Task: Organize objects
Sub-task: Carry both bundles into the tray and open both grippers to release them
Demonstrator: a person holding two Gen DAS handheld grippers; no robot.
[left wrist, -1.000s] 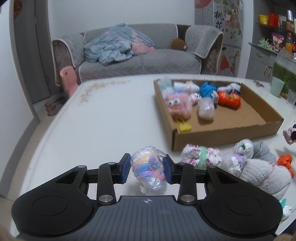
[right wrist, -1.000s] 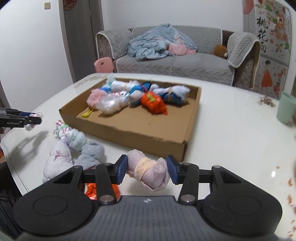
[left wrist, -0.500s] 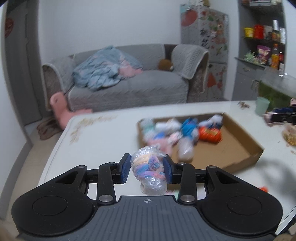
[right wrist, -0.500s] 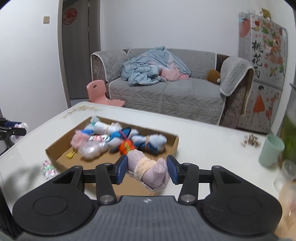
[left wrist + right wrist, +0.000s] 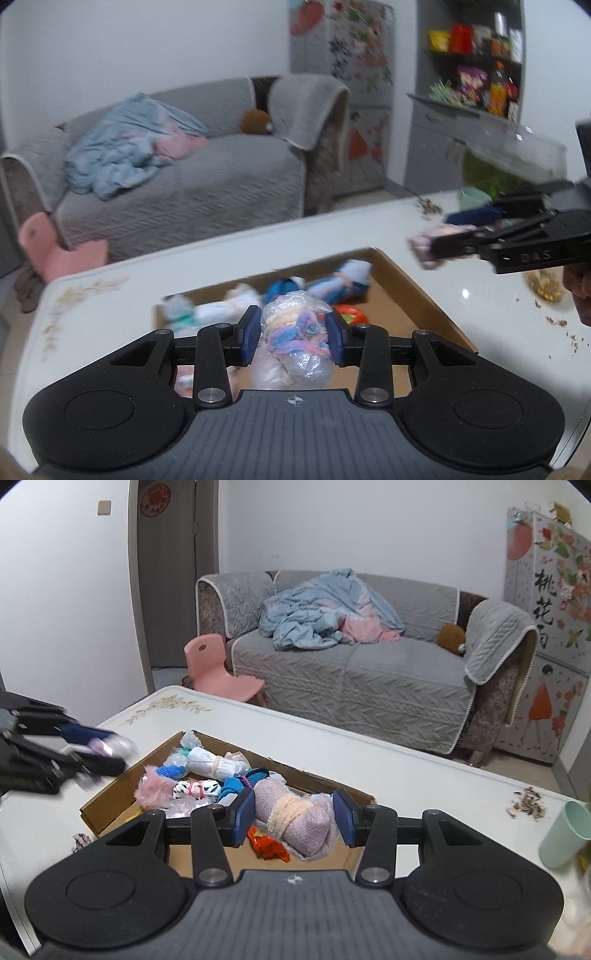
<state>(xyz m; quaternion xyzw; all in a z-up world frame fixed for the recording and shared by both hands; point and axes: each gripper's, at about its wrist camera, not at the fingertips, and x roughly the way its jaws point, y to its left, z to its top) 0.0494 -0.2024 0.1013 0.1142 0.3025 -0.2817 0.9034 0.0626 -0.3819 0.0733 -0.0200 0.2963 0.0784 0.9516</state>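
My left gripper (image 5: 291, 338) is shut on a plastic-wrapped bundle of pastel socks (image 5: 295, 336), held in the air over the near part of the cardboard box (image 5: 417, 295). My right gripper (image 5: 293, 816) is shut on a rolled lilac sock bundle (image 5: 299, 821) tied with a cream band, above the box (image 5: 110, 794). Several rolled sock bundles (image 5: 207, 764) lie inside along the far wall, with an orange one (image 5: 267, 845) under my right pads. Each gripper shows in the other's view: the right (image 5: 465, 232) at the right edge, the left (image 5: 92, 751) at the left edge.
The box sits on a white table (image 5: 406, 768). A mint cup (image 5: 565, 834) stands at the right, with seed husks (image 5: 526, 801) scattered near it. One sock bundle (image 5: 79, 840) lies on the table left of the box. A grey sofa (image 5: 369, 664) and pink child chair (image 5: 214, 664) stand beyond.
Both grippers rose from the table with their bundles and moved forward over the box. The loose sock pile on the near table has dropped out of sight.
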